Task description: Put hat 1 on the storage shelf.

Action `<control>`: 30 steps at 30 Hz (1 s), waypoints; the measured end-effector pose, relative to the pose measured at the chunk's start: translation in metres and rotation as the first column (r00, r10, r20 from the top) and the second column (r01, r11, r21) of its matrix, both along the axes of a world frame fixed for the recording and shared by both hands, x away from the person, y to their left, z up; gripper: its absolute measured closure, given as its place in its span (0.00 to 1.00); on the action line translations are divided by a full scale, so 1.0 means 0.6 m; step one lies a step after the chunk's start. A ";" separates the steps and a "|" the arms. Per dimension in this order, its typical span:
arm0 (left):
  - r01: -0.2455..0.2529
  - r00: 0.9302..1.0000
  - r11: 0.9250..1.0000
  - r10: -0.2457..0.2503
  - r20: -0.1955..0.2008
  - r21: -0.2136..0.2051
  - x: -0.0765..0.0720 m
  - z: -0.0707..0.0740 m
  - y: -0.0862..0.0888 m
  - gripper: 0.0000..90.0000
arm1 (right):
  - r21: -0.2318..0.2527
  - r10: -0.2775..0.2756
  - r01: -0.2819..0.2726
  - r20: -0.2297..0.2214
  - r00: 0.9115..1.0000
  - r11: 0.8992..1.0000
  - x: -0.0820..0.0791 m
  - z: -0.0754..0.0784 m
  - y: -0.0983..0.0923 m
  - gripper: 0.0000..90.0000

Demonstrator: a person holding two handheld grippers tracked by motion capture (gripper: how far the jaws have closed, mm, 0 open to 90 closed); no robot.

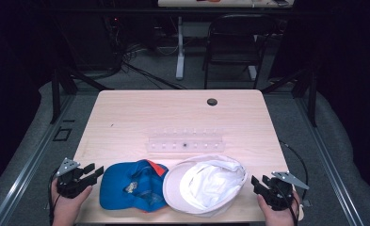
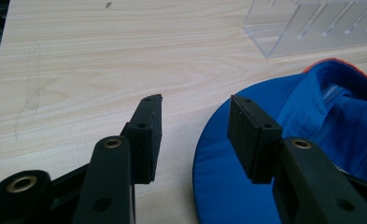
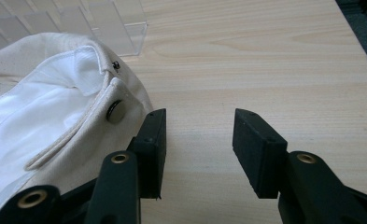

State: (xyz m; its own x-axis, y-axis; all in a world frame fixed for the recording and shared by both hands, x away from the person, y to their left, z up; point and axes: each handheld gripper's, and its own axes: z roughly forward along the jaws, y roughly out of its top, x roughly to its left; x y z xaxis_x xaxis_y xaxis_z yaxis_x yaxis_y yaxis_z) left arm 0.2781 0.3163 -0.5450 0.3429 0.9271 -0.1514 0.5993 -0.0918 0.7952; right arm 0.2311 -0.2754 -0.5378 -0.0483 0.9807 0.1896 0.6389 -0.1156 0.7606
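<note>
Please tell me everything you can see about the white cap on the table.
The white cap lies upside down near the front edge of the wooden table, its bright white lining facing up. The outer cloth looks cream, like canvas, with a stitched seam along the rim. The right gripper view shows a dark metal snap button at the rim. Its left side meets the blue cap; whether they overlap I cannot tell. No gripper holds it.
</note>
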 end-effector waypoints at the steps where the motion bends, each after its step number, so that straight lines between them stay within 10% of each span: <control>1: -0.001 1.000 1.000 0.001 -0.011 0.006 0.000 0.001 0.001 0.62 | 0.006 0.004 -0.004 -0.012 1.000 1.000 0.002 -0.001 0.000 0.60; 30: -0.035 0.999 0.998 0.034 0.003 0.050 0.005 0.000 -0.009 0.57 | -0.028 0.093 -0.099 -0.172 0.981 0.995 0.027 0.068 0.002 0.59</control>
State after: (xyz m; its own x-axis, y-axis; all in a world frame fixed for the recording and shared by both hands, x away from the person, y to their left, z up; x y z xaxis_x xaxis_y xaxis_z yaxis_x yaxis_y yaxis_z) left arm 0.2814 0.3109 -0.5450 0.3109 0.9448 -0.1035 0.6013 -0.1112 0.7913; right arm 0.2471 -0.2742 -0.4970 -0.1129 0.9794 0.1672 0.7663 -0.0213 0.6421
